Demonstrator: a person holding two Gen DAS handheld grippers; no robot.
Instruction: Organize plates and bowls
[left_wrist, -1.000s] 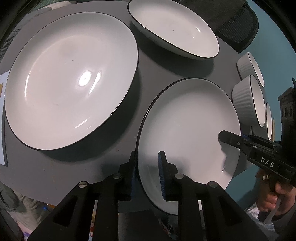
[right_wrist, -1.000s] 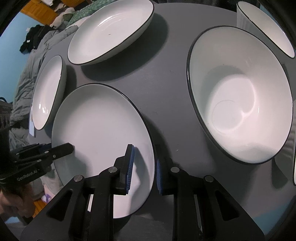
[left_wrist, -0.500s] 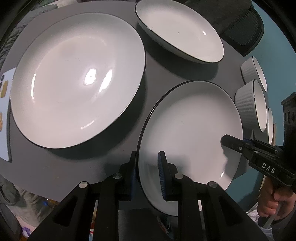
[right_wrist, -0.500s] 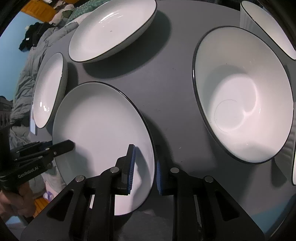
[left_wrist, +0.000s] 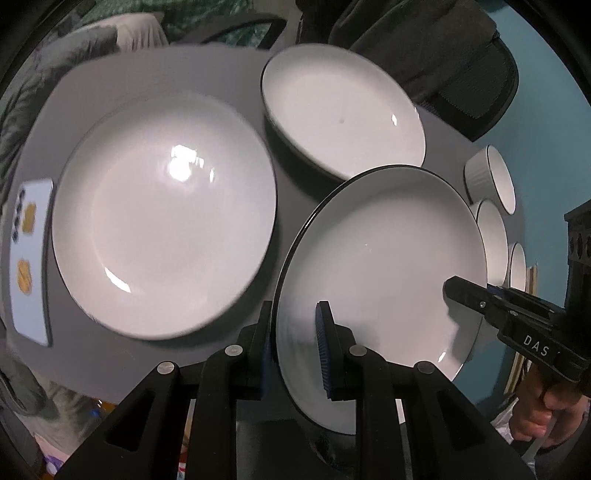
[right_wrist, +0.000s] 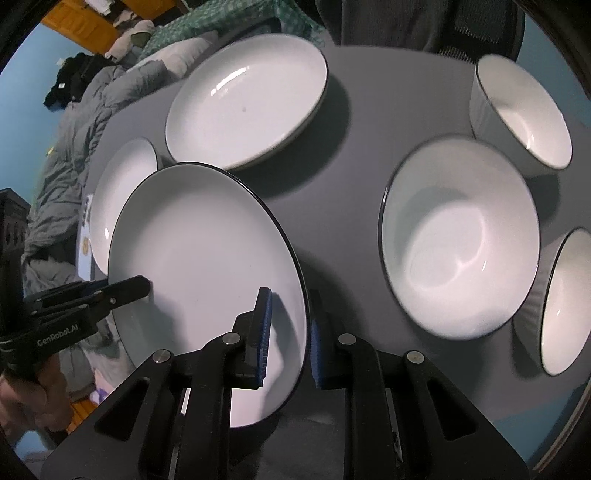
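Here the round grey desk (left_wrist: 236, 74) carries the whole set, and the largest piece, a wide white plate with a thin dark rim (left_wrist: 162, 214), lies flat at its left. A similar white dark-rimmed plate (left_wrist: 380, 266) is clear of the surface and tilted, pinched at opposite edges: the left tool (left_wrist: 295, 347) is clamped narrow over its left rim, the right tool (right_wrist: 288, 328) over its right rim. So the step in hand looks like carrying this plate to a stack; next it likely needs levelling over the wide plate or the shallow white dish (right_wrist: 247, 99) behind, then an even lowering. A deep white bowl (right_wrist: 458, 236) and small ribbed white bowls (right_wrist: 521, 110) wait at the right, partly cut off, and motion blur softens most rims.
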